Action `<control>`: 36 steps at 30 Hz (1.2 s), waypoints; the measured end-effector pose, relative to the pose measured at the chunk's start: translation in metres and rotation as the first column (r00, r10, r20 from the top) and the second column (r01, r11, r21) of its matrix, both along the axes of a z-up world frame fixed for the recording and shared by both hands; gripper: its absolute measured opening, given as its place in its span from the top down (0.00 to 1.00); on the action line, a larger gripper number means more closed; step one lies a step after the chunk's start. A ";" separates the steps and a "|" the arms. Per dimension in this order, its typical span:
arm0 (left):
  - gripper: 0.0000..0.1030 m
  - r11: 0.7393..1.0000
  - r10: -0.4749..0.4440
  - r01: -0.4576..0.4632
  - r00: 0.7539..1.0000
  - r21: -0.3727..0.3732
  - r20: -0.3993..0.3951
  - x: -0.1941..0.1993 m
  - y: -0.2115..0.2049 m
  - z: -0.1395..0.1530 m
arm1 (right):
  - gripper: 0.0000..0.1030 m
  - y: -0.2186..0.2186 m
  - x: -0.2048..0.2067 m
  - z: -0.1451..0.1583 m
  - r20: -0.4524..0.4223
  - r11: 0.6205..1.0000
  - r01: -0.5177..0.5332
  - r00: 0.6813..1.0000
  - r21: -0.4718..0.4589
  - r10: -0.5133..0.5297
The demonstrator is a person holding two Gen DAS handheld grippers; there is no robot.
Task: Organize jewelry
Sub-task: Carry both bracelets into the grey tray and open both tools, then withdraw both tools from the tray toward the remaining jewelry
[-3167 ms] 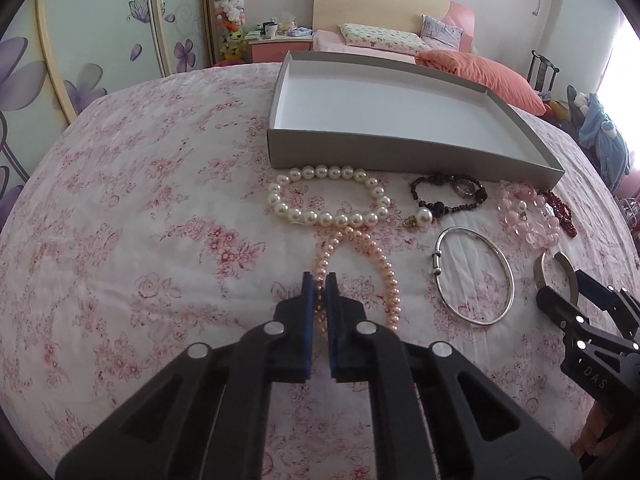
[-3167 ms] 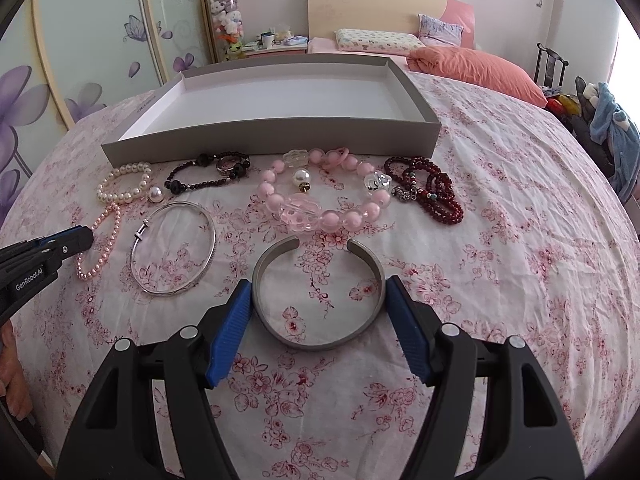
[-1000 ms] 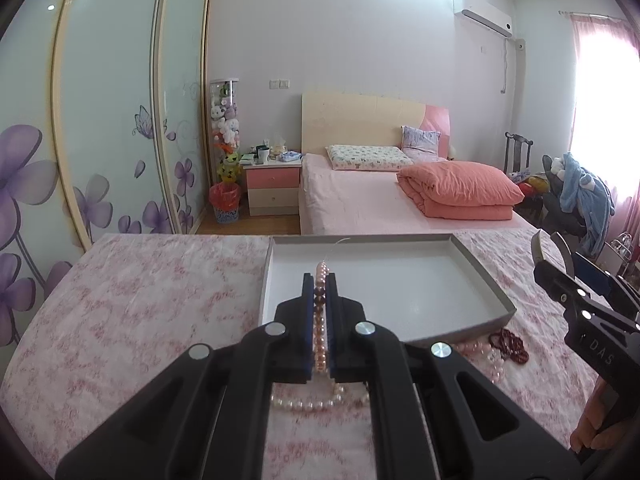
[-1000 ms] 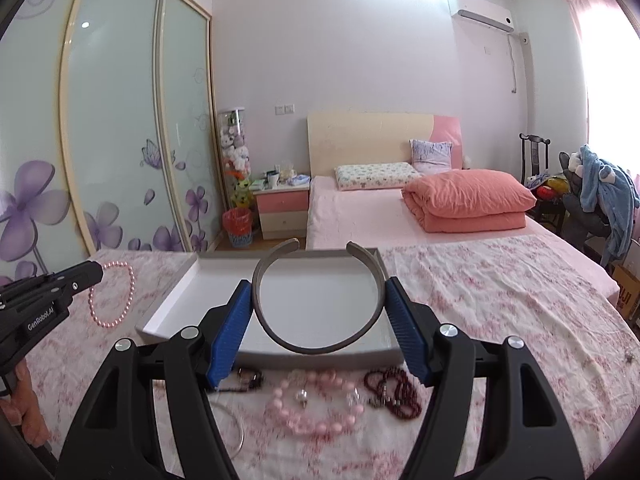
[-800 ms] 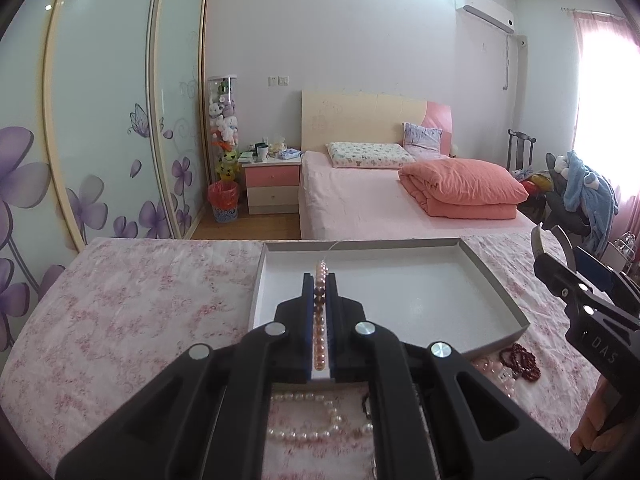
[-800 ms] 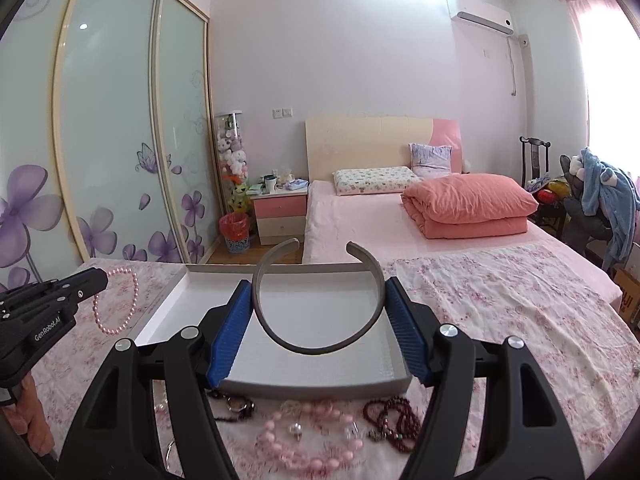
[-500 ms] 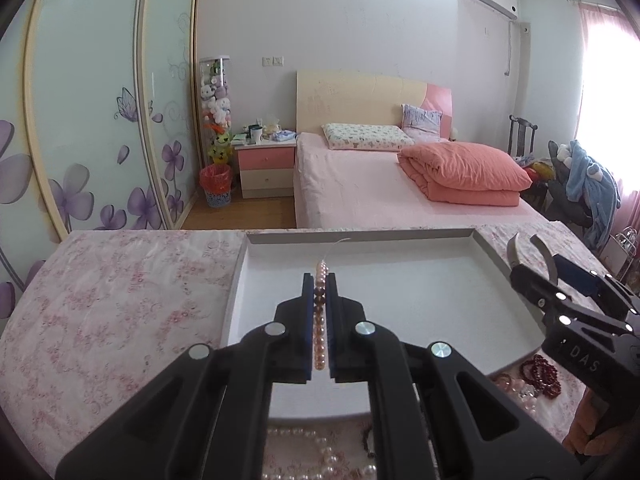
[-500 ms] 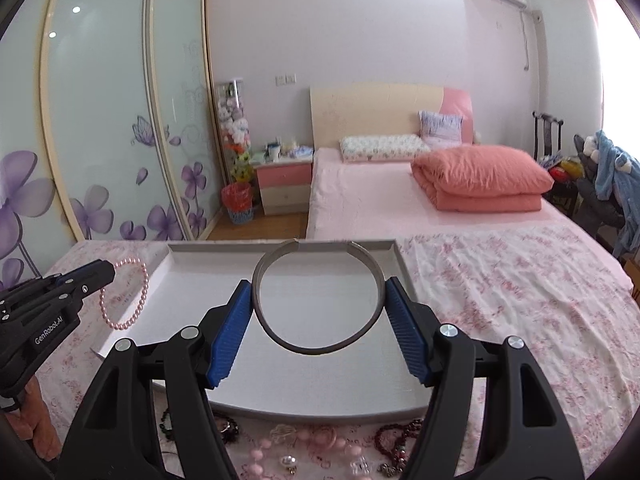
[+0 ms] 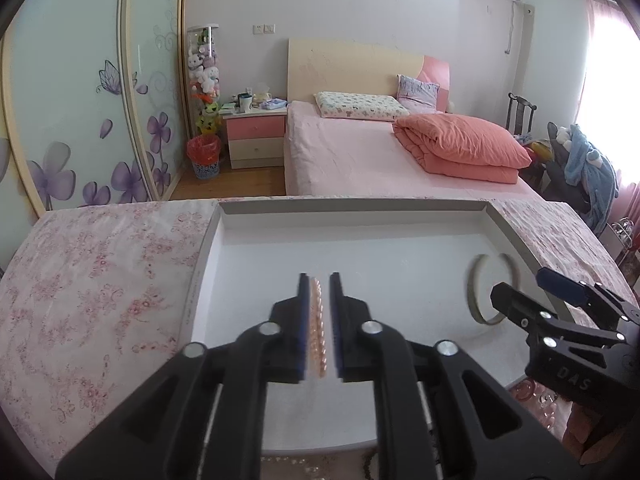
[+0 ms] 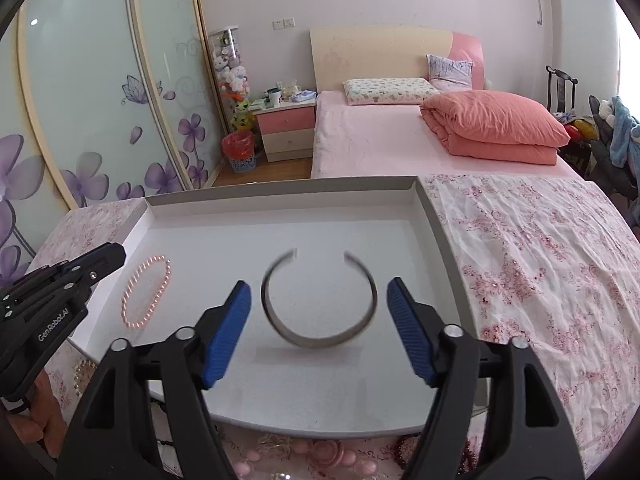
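Both tongs are seen opening over the grey tray (image 10: pixel 436 216): left gripper (image 9: pixel 319 312) around blurred pink pearls (image 9: pixel 317 332), right gripper (image 10: pixel 319 300) beside a metal cuff (image 10: pixel 320 300), neither pressed.

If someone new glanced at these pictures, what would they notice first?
Probably the open grey metal cuff, blurred in mid-air between the opening right hand-held gripper pads, above the white tray. Next, the pink pearl bracelet dropping from the opening left hand-held gripper toward the tray's left side.

Both tools have moved over the tray (image 10: pixel 434 216), jaws opening, releasing the pink bracelet (image 10: pixel 146 290) and metal cuff (image 10: pixel 320 300).
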State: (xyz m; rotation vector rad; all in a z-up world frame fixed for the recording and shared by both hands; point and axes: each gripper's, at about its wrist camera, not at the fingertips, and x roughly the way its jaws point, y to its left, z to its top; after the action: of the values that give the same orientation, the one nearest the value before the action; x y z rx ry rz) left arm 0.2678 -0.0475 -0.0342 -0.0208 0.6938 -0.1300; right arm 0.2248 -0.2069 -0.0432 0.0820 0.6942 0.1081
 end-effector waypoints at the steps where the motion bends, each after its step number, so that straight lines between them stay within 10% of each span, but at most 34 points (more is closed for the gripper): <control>1: 0.78 1.000 0.002 -0.002 1.000 0.000 0.001 0.000 0.001 0.000 | 0.26 -0.001 -0.002 0.002 0.008 1.000 -0.002 1.000 -0.001 0.002; 20: 0.71 0.996 0.088 -0.090 0.994 0.028 0.059 -0.060 0.039 0.030 | 0.26 -0.030 -0.052 0.022 0.062 0.999 0.048 0.997 -0.020 -0.046; 36: 0.51 1.000 -0.009 0.009 1.000 0.024 -0.004 -0.142 0.046 0.010 | 0.33 -0.069 -0.089 -0.028 -0.148 0.988 0.123 0.980 -0.098 -0.137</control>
State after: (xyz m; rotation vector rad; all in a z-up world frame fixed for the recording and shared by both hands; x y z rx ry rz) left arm 0.1257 -0.0010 -0.0246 0.0051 0.6992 -0.1305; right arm 0.1363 -0.2762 -0.0712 0.0504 0.8451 -0.0553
